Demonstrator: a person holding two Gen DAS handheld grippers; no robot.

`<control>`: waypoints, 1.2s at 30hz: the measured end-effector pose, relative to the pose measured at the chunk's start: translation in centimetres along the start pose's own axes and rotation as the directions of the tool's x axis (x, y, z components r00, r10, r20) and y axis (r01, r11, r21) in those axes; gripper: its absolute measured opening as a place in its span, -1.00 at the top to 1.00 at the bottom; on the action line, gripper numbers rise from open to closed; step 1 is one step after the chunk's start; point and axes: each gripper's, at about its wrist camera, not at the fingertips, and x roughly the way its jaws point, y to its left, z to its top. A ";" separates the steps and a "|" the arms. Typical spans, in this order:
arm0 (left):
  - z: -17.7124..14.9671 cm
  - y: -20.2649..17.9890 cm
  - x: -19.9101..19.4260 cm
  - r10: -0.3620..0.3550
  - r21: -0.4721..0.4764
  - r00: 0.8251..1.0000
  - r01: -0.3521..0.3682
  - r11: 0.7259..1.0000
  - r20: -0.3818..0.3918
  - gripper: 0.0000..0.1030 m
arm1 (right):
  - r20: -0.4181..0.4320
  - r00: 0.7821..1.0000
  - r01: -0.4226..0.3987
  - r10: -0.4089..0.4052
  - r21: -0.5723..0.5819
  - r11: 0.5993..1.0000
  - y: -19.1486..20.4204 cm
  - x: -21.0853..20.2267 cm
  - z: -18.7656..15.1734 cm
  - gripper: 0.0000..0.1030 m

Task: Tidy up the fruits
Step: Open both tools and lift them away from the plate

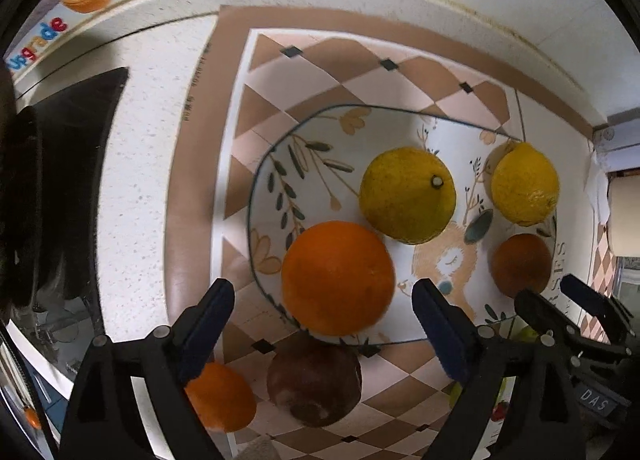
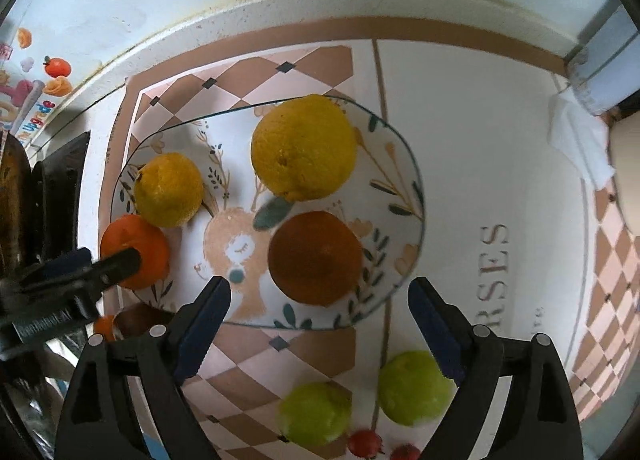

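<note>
A patterned plate (image 1: 276,164) (image 2: 400,164) holds two yellow citrus fruits (image 1: 407,194) (image 1: 524,182), a bright orange (image 1: 338,278) at its near-left rim and a dark orange (image 1: 520,264) (image 2: 316,258). My left gripper (image 1: 324,312) is open, its fingers on either side of the bright orange without touching it. My right gripper (image 2: 320,308) is open and empty just above the dark orange; it also shows in the left wrist view (image 1: 560,300). On the mat below the plate lie another orange (image 1: 220,396), a brown fruit (image 1: 314,380) and two green fruits (image 2: 316,412) (image 2: 414,386).
The plate sits on a checkered mat (image 1: 360,60) on a white speckled counter (image 1: 140,140) against a wall. A black stove (image 1: 68,180) is at the left. Small red fruits (image 2: 364,442) lie near the green ones. A white cloth (image 2: 580,140) lies at the right.
</note>
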 end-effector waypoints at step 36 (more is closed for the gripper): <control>-19.9 -0.1 -19.4 0.060 0.025 0.867 -0.083 0.996 0.494 -0.77 | 0.388 0.920 0.075 -0.047 -0.058 0.995 2.1 -20.1 -18.4 -0.80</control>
